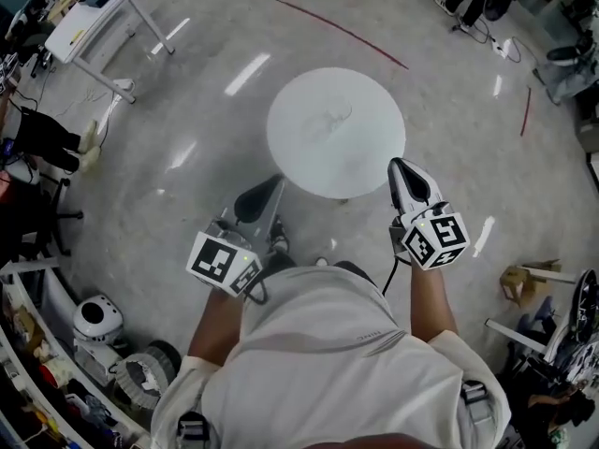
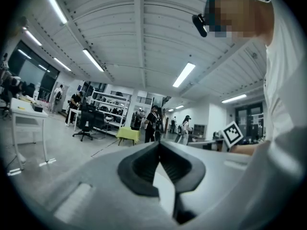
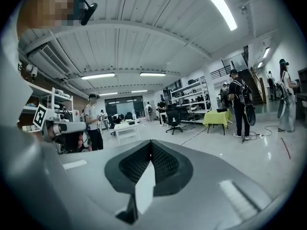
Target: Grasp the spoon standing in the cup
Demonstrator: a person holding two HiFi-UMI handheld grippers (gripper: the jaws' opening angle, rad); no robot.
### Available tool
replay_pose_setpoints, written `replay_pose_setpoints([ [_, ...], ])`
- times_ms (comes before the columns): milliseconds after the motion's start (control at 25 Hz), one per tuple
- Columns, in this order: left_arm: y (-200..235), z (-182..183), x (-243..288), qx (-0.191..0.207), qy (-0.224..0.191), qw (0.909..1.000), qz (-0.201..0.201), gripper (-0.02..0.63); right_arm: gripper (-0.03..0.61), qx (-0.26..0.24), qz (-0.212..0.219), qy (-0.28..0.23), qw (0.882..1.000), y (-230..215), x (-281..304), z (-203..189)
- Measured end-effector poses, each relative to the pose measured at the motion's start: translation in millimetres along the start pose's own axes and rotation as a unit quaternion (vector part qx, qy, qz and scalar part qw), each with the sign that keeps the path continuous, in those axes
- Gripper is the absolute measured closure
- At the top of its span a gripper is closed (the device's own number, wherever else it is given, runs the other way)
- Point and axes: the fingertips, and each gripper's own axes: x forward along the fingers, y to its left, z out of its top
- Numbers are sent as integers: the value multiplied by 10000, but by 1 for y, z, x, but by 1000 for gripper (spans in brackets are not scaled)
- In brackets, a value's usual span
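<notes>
No cup or spoon shows in any view. A round white table [image 1: 335,131] stands ahead of me with a bare top. My left gripper [image 1: 259,197] is held close to my body, near the table's front-left edge, pointing up and outward. Its jaws meet at the tips with nothing between them [image 2: 159,144]. My right gripper [image 1: 404,170] hovers over the table's front-right rim, and it too is shut on nothing [image 3: 151,143]. Both gripper views look out across the room under the ceiling, not at the table.
A white desk [image 1: 94,17] stands at the far left. Red tape lines [image 1: 342,28] cross the floor beyond the table. Clutter and a white helmet-like object [image 1: 94,318] fill the lower left, a cardboard box [image 1: 524,283] lies right. People stand around the room [image 3: 240,104].
</notes>
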Motion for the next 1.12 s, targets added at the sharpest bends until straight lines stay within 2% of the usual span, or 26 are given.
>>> replay_pose_setpoints([
  [200, 77, 19, 31, -12, -36, 9997, -223, 614, 574, -161, -143, 184, 9996, 4, 73, 14],
  [400, 143, 27, 52, -90, 99, 9983, -563, 614, 574, -424, -394, 442, 9973, 11, 136, 25],
  [600, 182, 26, 80, 56, 234, 9972, -709, 614, 571, -348, -501, 922, 9939, -6, 171, 2],
  [680, 191, 20, 86, -30, 272, 9975, -650, 614, 509, -502, -444, 1335, 9888, -14, 183, -16],
  [720, 193, 15, 88, -91, 309, 9977, -605, 614, 502, -642, -418, 1544, 9850, -19, 189, -25],
  [800, 195, 4, 95, -178, 418, 9977, -498, 614, 502, -1074, -433, 1919, 9746, -34, 201, -41],
  [880, 195, -5, 102, -236, 495, 9978, -376, 614, 491, -1625, -434, 2342, 9575, -50, 215, -59],
  [1120, 192, -23, 105, -438, 623, 9971, 32, 614, 477, -3132, -254, 3353, 8881, -84, 255, -131],
])
